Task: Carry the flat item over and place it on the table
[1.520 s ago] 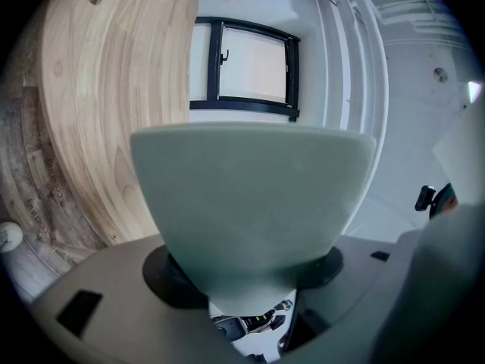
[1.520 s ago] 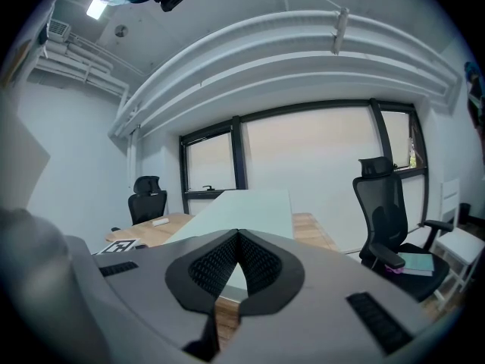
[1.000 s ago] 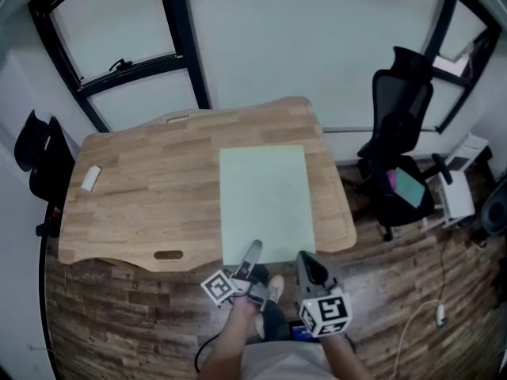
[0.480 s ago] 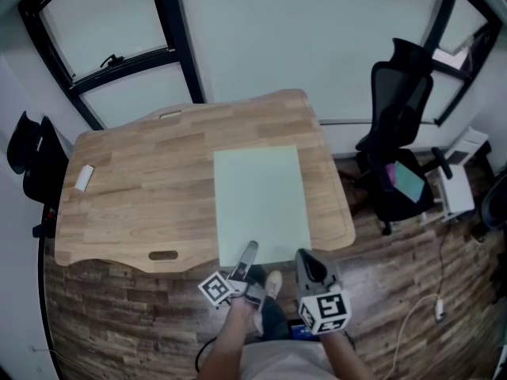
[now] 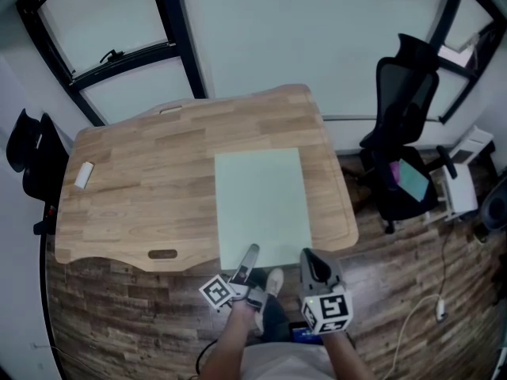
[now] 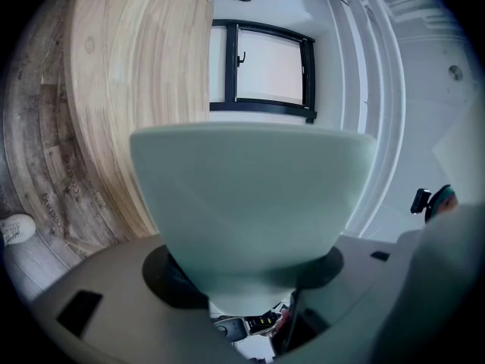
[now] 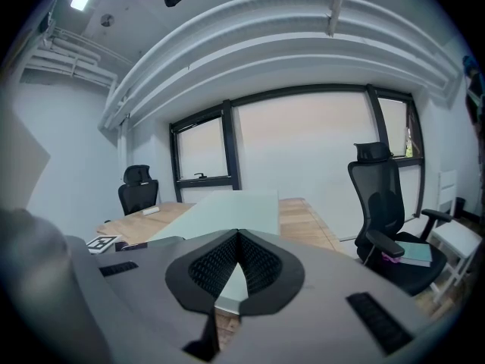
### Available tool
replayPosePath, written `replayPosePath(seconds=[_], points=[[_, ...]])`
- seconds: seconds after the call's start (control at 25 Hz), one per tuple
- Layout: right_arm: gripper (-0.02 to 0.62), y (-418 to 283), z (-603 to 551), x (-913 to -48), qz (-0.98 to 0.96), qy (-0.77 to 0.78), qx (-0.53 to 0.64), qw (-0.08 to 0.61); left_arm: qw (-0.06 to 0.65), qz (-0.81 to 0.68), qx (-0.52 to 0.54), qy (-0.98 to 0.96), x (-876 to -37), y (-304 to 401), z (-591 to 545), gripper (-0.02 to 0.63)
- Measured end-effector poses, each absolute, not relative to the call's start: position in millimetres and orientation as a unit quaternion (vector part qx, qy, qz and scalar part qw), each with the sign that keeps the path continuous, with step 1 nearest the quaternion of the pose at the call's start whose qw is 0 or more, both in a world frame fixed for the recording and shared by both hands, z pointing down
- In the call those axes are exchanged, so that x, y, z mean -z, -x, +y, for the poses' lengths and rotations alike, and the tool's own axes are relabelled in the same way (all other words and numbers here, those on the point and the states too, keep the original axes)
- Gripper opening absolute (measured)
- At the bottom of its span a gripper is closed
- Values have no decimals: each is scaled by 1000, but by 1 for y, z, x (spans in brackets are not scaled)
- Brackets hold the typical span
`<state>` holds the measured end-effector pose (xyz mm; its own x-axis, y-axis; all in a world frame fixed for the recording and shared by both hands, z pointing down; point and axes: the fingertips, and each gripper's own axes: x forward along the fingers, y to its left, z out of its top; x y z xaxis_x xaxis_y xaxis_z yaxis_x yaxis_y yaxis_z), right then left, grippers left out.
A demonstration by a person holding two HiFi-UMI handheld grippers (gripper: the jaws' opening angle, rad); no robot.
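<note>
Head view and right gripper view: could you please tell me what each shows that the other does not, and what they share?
Only the head view: the person's shoe, the white cable on the floor, and the marker cube on the right gripper. Only the right gripper view: the ceiling pipes, and that gripper's pads closed on the near edge of the green sheet. Both: the sheet over the wooden table, the black office chair and the black-framed window.

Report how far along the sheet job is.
Done: the green sheet is over the wooden table. In hand: left gripper and right gripper both clamp its near edge. Left: settle it flat and release.
</note>
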<state>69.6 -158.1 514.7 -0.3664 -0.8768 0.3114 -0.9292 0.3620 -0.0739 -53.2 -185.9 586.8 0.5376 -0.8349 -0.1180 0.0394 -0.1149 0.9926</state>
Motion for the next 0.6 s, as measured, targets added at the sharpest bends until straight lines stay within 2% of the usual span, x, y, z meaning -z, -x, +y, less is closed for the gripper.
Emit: replayPosePath(seconds=[0.6], points=[[-5,-69,-153,-534,-811,-552,-146,130,603,-306,367,-639,-607,49,-181,281]])
